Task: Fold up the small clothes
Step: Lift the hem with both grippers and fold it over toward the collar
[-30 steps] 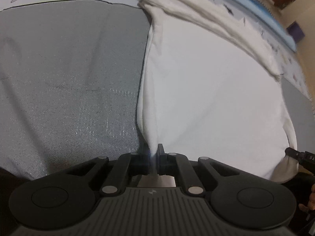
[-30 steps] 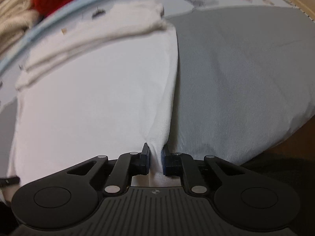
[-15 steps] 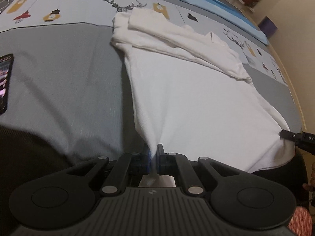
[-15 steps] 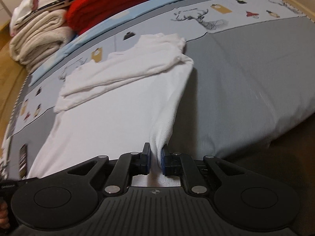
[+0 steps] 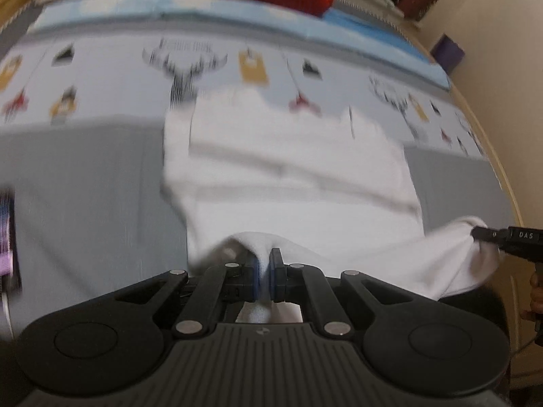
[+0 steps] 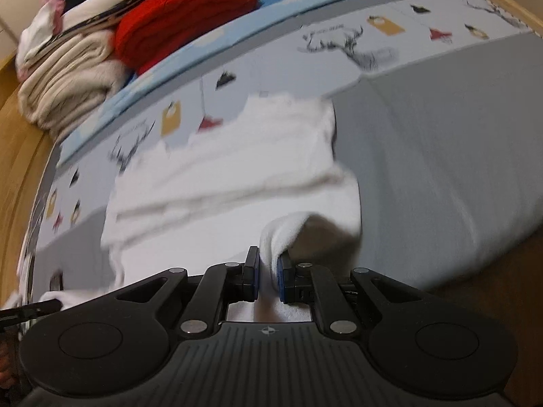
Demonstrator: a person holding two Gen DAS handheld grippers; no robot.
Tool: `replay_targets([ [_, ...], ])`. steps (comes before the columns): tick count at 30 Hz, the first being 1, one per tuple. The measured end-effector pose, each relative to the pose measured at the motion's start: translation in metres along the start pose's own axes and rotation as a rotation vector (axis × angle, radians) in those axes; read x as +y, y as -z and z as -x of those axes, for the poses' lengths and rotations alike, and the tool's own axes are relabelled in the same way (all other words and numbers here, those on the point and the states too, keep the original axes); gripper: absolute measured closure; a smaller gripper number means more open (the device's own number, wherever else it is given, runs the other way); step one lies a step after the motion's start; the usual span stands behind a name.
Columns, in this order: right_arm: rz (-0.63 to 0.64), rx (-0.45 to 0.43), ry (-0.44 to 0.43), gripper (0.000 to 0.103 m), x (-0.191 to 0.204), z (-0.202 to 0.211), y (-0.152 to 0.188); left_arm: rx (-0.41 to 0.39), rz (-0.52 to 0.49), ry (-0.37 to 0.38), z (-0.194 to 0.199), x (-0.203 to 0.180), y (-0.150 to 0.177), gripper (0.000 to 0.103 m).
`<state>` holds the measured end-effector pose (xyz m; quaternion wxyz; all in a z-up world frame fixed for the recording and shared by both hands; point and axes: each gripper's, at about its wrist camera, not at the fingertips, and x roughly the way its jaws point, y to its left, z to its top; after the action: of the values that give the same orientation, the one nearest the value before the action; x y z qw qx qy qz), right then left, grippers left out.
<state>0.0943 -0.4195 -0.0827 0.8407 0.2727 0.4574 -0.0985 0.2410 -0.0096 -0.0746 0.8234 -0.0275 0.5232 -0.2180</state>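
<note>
White shirt [image 5: 292, 183]: spread on the bed [image 5: 88, 183], over the grey sheet and partly over the printed band with deer and small coloured figures. Upper part already folded into a thick strip across the far end. Near edge lifted off the bed at both corners, curling back over the body of the garment. Both views are motion-blurred.

Left gripper [image 5: 264, 279]: jaws closed on the near left corner of the shirt; cloth bunched between the blue pads and rising in a rounded fold just above them.

Right gripper [image 6: 268, 279]: jaws closed on the near right corner; cloth rolled into a tube above the pads, shadow beneath. In the left view its tip appears at the right edge, with cloth pulled up to it.

Red knit [image 6: 183, 10]: folded, at the head of the bed.

Beige blanket [image 6: 68, 74]: folded, beside the red knit.
</note>
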Motion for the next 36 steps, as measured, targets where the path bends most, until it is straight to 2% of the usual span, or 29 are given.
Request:
replay_targets([
  [3,-0.062,0.022,0.031,0.091,-0.002,-0.050,-0.059,0.006,0.010,-0.048,-0.047,0.000,-0.072,0.097],
  [4,-0.124,0.041,0.043,0.087,-0.005,-0.073,-0.083,0.017,0.019,-0.063,-0.069,0.002,-0.097,0.095],
  [5,-0.192,0.051,0.052,0.080,-0.005,-0.094,-0.103,0.007,0.058,-0.119,-0.090,0.007,-0.121,0.091],
  [6,-0.244,0.050,0.056,0.061,-0.006,-0.111,-0.122,-0.016,0.116,-0.177,-0.106,0.016,-0.143,0.078],
  [7,-0.275,0.028,0.067,0.051,-0.007,-0.122,-0.137,-0.044,0.147,-0.229,-0.117,0.026,-0.162,0.052],
  [8,-0.282,-0.002,0.074,0.039,-0.007,-0.127,-0.145,-0.073,0.168,-0.273,-0.123,0.034,-0.172,0.040],
  [9,-0.265,-0.032,0.080,0.036,-0.007,-0.129,-0.150,-0.108,0.190,-0.306,-0.124,0.042,-0.178,0.025],
  [10,-0.230,-0.066,0.076,0.036,-0.007,-0.128,-0.151,-0.152,0.205,-0.302,-0.122,0.051,-0.179,0.019],
  [13,-0.096,-0.140,0.036,0.032,-0.014,-0.128,-0.141,-0.182,0.180,-0.182,-0.124,0.070,-0.167,0.019],
  [15,0.009,-0.167,0.043,0.033,-0.021,-0.134,-0.129,-0.164,0.122,-0.146,-0.137,0.075,-0.153,0.020],
  [17,0.157,-0.181,0.073,0.033,-0.020,-0.145,-0.119,-0.138,0.007,-0.154,-0.153,0.069,-0.142,0.023],
  [20,0.369,-0.132,0.079,0.036,-0.011,-0.168,-0.109,-0.123,-0.124,-0.133,-0.174,0.057,-0.131,0.027],
  [22,0.462,-0.095,0.057,0.036,-0.002,-0.182,-0.108,-0.126,-0.135,-0.106,-0.185,0.057,-0.130,0.027],
  [24,0.503,-0.084,0.023,0.036,0.008,-0.191,-0.110,-0.125,-0.115,-0.070,-0.193,0.058,-0.138,0.027],
  [27,0.557,-0.068,0.008,0.037,0.021,-0.209,-0.118,-0.125,-0.110,-0.058,-0.206,0.057,-0.149,0.027],
  [28,0.575,-0.062,0.009,0.039,0.025,-0.214,-0.120,-0.124,-0.109,-0.058,-0.209,0.057,-0.152,0.031],
  [29,0.582,-0.047,0.002,0.056,0.028,-0.218,-0.121,-0.121,-0.105,-0.055,-0.213,0.057,-0.155,0.038],
  [30,0.579,-0.038,-0.005,0.094,0.030,-0.222,-0.123,-0.122,-0.095,-0.046,-0.216,0.057,-0.158,0.066],
  [31,0.560,-0.048,0.004,0.097,0.030,-0.223,-0.125,-0.133,-0.078,-0.038,-0.218,0.058,-0.160,0.095],
  [34,0.448,-0.150,-0.043,0.098,0.022,-0.199,-0.127,-0.220,-0.050,0.004,-0.206,0.057,-0.156,0.098],
  [36,0.329,-0.189,-0.081,0.098,0.008,-0.180,-0.129,-0.271,-0.031,0.002,-0.191,0.057,-0.147,0.098],
])
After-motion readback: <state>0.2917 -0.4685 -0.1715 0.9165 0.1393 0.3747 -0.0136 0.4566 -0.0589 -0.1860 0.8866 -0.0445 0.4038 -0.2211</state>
